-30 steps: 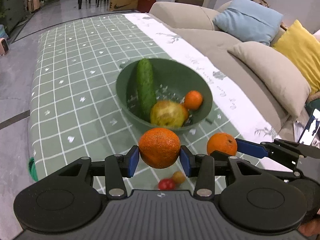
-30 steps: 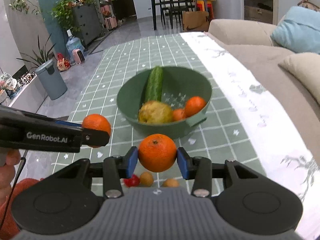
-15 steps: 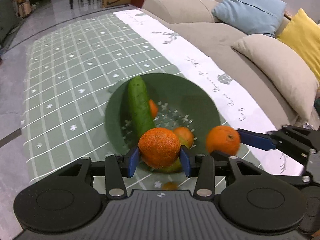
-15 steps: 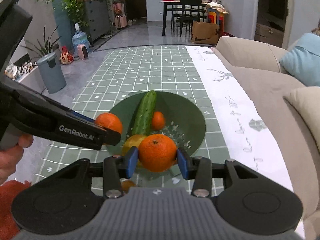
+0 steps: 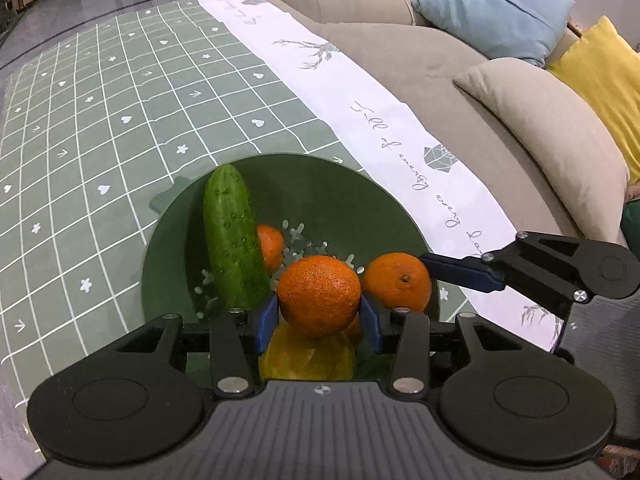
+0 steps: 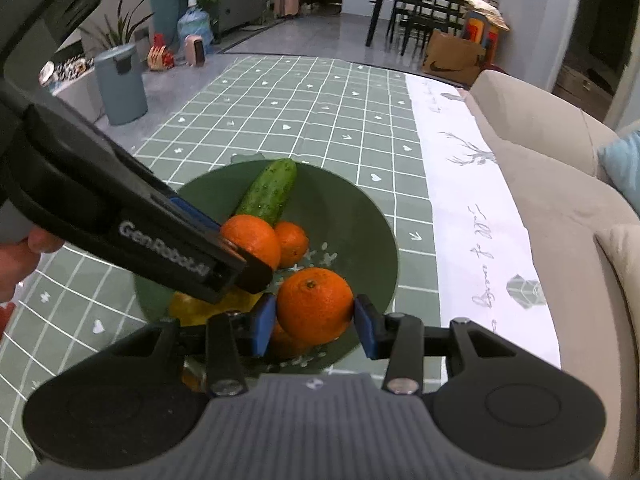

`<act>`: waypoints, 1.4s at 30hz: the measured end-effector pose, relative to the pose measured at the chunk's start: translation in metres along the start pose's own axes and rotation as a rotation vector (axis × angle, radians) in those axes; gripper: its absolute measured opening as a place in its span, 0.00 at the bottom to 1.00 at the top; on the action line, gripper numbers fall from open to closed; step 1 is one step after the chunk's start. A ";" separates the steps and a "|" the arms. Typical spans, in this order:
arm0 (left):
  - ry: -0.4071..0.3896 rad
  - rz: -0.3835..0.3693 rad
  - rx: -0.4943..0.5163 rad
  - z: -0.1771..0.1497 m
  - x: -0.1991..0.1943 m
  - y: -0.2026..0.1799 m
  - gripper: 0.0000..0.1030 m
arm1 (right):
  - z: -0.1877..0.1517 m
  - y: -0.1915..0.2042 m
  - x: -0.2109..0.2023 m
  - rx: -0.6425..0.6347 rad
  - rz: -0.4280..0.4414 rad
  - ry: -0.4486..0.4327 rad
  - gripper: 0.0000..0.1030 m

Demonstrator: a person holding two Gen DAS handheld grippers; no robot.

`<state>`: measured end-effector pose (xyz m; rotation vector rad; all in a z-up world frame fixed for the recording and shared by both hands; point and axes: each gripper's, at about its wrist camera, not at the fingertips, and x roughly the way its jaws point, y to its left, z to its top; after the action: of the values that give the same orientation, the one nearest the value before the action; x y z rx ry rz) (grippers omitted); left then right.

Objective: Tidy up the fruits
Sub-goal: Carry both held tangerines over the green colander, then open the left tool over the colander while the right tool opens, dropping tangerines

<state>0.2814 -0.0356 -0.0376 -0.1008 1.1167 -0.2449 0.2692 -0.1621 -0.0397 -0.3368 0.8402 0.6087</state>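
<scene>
My left gripper [image 5: 319, 318] is shut on a large orange [image 5: 319, 296] and holds it above the near half of a green bowl [image 5: 360, 208]. In the right wrist view my right gripper [image 6: 315, 318] is shut on a second orange [image 6: 314, 304], also over the bowl [image 6: 352, 216]. The two held oranges hang side by side, the right one [image 5: 396, 280] just right of the left one [image 6: 252, 240]. In the bowl lie a cucumber [image 5: 234, 236], a small orange [image 5: 272, 246] and a yellow fruit [image 5: 308, 356], partly hidden under the grippers.
The bowl stands on a green checked tablecloth [image 5: 100, 140] with a white cloth strip [image 5: 380, 120] along its right side. A beige sofa with cushions [image 5: 540, 128] runs right beside it. On the floor at far left stands a grey bin [image 6: 120, 84].
Both grippers have travelled forward with their oranges, from in front of the bowl to over it. The small fruits on the cloth near the front have dropped out of view.
</scene>
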 end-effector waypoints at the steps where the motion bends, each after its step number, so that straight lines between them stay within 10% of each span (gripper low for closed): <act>1: 0.006 0.006 0.000 0.002 0.003 0.000 0.48 | 0.002 0.000 0.005 -0.018 -0.003 0.008 0.38; 22: 0.027 0.049 0.000 0.006 0.021 0.005 0.64 | 0.002 0.000 0.035 -0.059 -0.008 0.052 0.41; 42: -0.114 0.115 0.090 -0.025 -0.059 -0.011 0.69 | 0.006 0.024 -0.023 -0.040 -0.046 0.014 0.78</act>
<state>0.2333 -0.0304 0.0053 0.0296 0.9930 -0.1839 0.2463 -0.1486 -0.0188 -0.3961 0.8325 0.5820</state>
